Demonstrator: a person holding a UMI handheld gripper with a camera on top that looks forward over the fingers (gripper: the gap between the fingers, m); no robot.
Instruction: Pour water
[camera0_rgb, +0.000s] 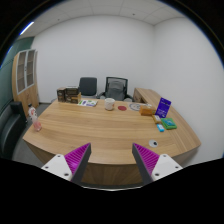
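My gripper (112, 160) hangs above the near edge of a long wooden table (95, 130), its two fingers with magenta pads (75, 157) spread wide with nothing between them. Far beyond the fingers, near the table's far side, stands a small white cup (109, 104). At the table's left end sits a small clear container with something pink in it (37, 124). I cannot make out a water bottle or jug for certain.
Two black office chairs (117, 88) stand behind the table. A blue box (164, 106), a teal item (166, 124) and small objects lie at the right end. Dark items (68, 95) rest far left. A cabinet (26, 80) lines the left wall.
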